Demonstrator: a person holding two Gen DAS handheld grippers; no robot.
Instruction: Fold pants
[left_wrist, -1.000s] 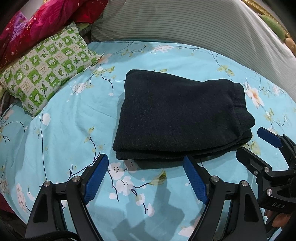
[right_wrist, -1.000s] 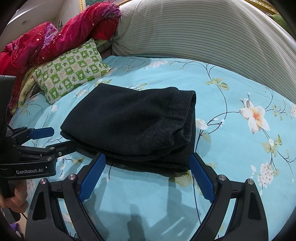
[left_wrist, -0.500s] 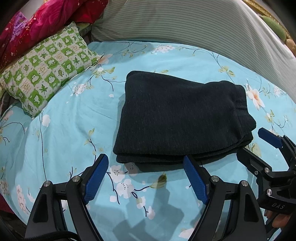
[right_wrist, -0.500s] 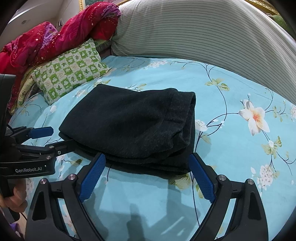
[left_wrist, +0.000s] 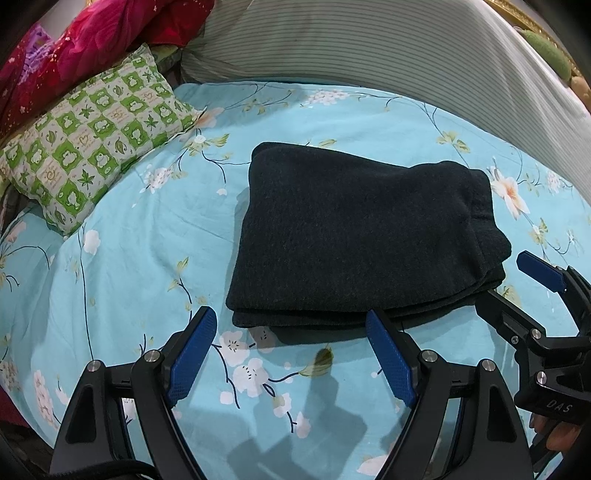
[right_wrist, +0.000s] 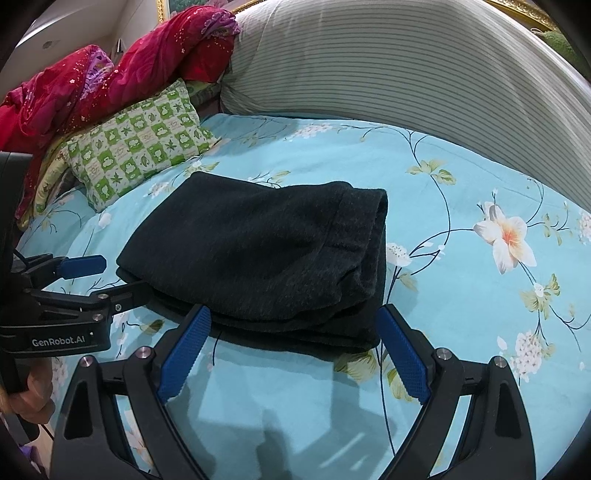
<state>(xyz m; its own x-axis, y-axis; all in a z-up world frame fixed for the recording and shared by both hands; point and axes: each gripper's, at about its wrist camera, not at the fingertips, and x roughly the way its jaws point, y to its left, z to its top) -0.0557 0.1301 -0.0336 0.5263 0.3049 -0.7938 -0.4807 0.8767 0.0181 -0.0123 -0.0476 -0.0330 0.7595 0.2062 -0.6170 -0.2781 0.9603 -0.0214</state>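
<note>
The black pants lie folded into a thick rectangle on the light blue flowered bedsheet; the right wrist view shows the same pants. My left gripper stands open just in front of the stack's near left edge, with nothing between its blue pads. My right gripper is open too, at the near right edge of the stack, its left pad close against the fabric. Each gripper shows in the other's view: the right gripper and the left gripper, both at the pile's edge.
A green checked pillow lies at the back left, beside red bedding. A large striped grey bolster runs along the back of the bed. A person's hand holds the left gripper's handle.
Both grippers have drawn back slightly from the folded pants, which sit a little farther away. Both stay open and the pile has not changed shape.
</note>
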